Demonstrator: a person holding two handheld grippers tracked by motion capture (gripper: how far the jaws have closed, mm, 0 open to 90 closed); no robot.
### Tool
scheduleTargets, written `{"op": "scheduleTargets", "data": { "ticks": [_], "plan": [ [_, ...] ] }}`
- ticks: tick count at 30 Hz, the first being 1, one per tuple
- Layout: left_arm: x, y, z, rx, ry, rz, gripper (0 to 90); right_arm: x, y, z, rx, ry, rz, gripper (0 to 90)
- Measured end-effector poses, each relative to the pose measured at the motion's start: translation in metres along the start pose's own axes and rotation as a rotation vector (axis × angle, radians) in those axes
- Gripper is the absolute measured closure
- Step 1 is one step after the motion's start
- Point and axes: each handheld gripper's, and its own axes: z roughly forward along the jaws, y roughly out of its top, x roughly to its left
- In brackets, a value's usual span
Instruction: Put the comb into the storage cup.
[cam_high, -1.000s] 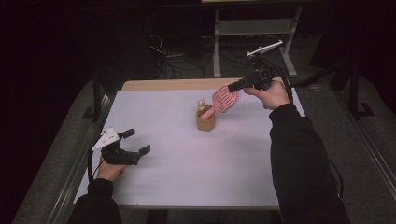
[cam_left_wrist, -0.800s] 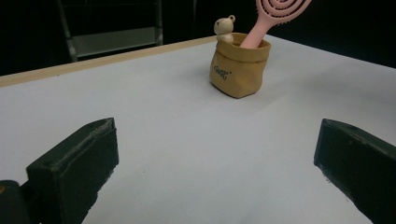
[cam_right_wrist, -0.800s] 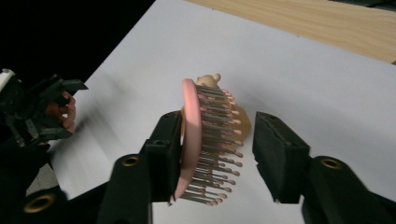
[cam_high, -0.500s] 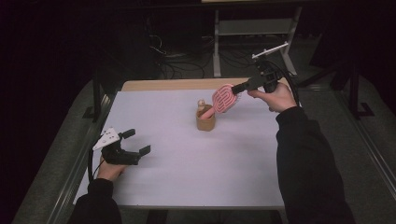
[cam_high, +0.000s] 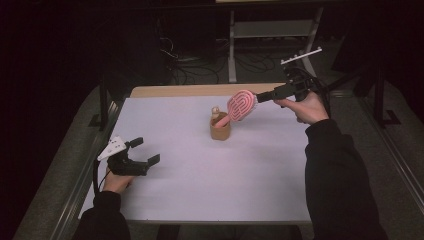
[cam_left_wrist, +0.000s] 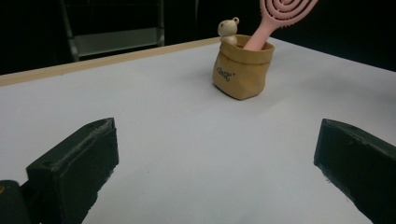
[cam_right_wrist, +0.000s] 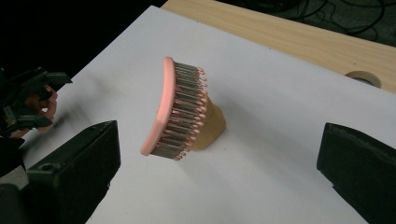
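Pink plastic marks the hairbrush (cam_high: 241, 105), which stands handle-down in a small tan pouch (cam_high: 220, 131) near the far middle of the white tabletop (cam_high: 210, 195). Its head leans up and to the right over the pouch's rim, and that seems to be why it stays put: the handle is wedged inside and the soft wall props it, so it needs no grip. A small beige bear figure (cam_left_wrist: 229, 29) peeks out of the pouch on the left of the handle.

The right gripper (cam_high: 265, 96) sits just right of the brush head, level with it. Its jaws have just been opening, and in the right gripper view they stand wide apart with the bristled head (cam_right_wrist: 180, 112) between and beyond them, neither pad touching it; the brush looks released into the pouch. That would make the placing step as good as done, with only a clean retreat left, since a knock on the leaning head could tip the light pouch.

The left gripper (cam_high: 147, 162) rests low at the near left of the tabletop, well apart from the pouch, jaws spread and empty, apparently parked out of the way.

Counted: one hairbrush, one pouch, one bear figure, two grippers. One roll of tape (cam_right_wrist: 363, 77) lies on the bare wooden strip (cam_high: 200, 90) at the far edge.
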Motion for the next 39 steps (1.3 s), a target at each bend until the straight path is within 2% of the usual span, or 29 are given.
{"op": "scheduleTargets", "data": {
  "ticks": [10,17,20,29,32,39],
  "plan": [
    [-0.003,0.001,0.001,0.007,-0.013,0.01,0.0,-0.008,-0.019,-0.011,-0.017,-0.028,0.005,0.0],
    [-0.004,0.002,0.001,0.008,-0.017,0.013,0.0,-0.017,-0.037,-0.016,-0.038,-0.022,0.018,0.0],
    [-0.003,0.001,0.001,0.002,-0.015,0.008,0.0,-0.019,-0.046,-0.017,-0.037,-0.039,0.02,0.0],
    [-0.003,0.001,0.001,0.01,-0.015,0.01,0.0,-0.021,-0.069,-0.025,-0.08,-0.036,0.016,0.0],
    [-0.003,0.001,0.001,0.012,-0.014,0.012,0.0,-0.021,-0.077,-0.029,-0.112,-0.008,0.017,0.0],
    [-0.003,0.001,0.001,0.01,-0.009,0.008,0.0,-0.02,-0.091,-0.032,-0.112,-0.007,0.012,0.0]
  ]
}}
